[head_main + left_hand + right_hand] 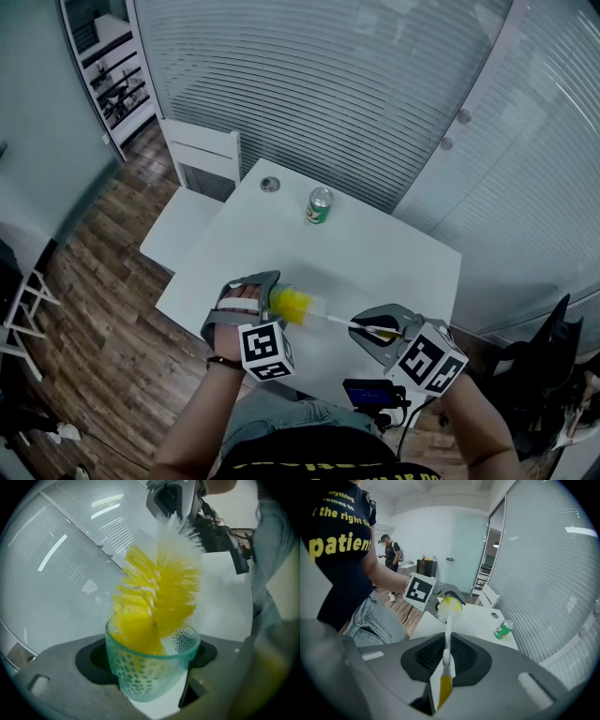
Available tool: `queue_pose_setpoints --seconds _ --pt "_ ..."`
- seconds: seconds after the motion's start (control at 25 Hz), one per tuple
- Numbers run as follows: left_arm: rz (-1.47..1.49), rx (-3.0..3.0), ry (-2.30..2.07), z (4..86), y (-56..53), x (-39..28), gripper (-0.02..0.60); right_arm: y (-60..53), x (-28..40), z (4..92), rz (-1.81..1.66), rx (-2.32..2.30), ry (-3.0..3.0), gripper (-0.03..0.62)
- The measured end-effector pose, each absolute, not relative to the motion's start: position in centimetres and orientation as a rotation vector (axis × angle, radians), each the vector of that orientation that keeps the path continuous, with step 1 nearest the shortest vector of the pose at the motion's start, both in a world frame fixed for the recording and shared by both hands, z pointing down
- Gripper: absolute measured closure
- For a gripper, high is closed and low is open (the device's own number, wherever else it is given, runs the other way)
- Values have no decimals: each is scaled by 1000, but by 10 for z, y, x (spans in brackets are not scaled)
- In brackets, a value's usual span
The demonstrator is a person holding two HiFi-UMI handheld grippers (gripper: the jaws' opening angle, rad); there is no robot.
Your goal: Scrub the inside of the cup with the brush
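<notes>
Currently the left gripper (251, 298) has its jaws wide apart, clamped on the sides of the green dimpled cup (145, 677), which is held over the near edge of the white table (394, 253). The right gripper (380, 330) has its jaws pinched nearly together on the thin white handle of the brush (157, 597). The yellow-and-white bristle head is partly inside the cup, the rest sticking out past the rim. Further out, a green can (320, 205) stands near the table's far side, with a white chair (202, 159) beyond.
</notes>
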State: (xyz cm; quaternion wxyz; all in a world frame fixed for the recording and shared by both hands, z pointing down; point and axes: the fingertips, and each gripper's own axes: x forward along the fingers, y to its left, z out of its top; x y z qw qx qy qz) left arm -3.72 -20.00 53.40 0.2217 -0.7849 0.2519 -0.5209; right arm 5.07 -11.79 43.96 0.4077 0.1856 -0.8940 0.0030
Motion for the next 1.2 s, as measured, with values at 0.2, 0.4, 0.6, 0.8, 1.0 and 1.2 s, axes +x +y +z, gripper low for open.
queue_pose_setpoints --seconds 0.2,0.4,0.6,0.8,1.0,1.2 --pt "-1434 -2168 689 534 -198 -36 164 -125 61 443 41 511 -2250 548" --pt "-1426 -2171 688 533 -197 -34 164 -126 66 456 70 515 -2225 548" --pt "-1434 -2161 698 533 -199 -39 164 -118 65 464 91 485 -2217 548" --pt "-1442 -2157 702 534 -201 -42 164 -108 55 459 40 421 -2213 548" --pt "-1438 -2162 702 534 -200 -43 164 -104 46 448 -2 408 -2221 548" --pt "-1429 -2164 698 532 -199 -41 164 -111 48 438 -8 437 -2238 548"
